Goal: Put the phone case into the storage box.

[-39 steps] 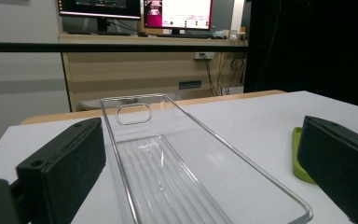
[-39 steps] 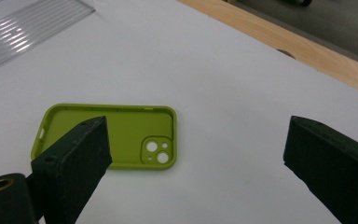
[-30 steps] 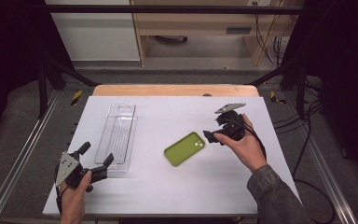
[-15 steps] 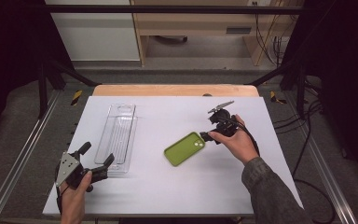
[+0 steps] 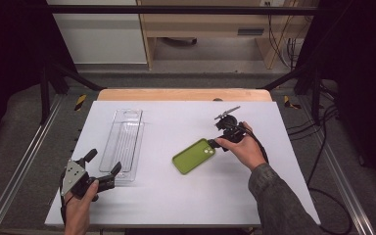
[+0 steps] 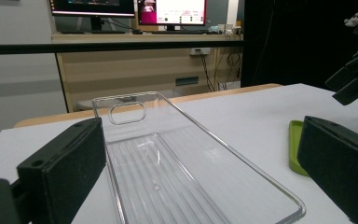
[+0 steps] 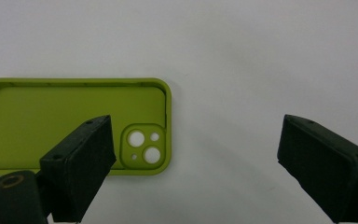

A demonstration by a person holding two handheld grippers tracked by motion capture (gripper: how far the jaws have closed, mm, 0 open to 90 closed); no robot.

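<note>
Since the earlier frame, the right gripper [image 5: 215, 142] had dropped toward the green phone case [image 5: 194, 155], its jaws narrowing a little yet released around nothing. That case lay mid-table, its camera-hole corner beside one finger [image 7: 81, 161]. Near the front-left corner, the left gripper [image 5: 104, 165] gaped at the clear tray [image 5: 124, 143].

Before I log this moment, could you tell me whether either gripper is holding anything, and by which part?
Nothing is held. The right gripper hangs open above the green phone case; the left gripper is open by the clear tray.

You had one green phone case [image 5: 194, 155] and one clear plastic tray [image 5: 124, 142] on the white worktop [image 5: 176, 196], plus two grippers: left gripper [image 5: 104, 169], right gripper [image 5: 214, 136].
</note>
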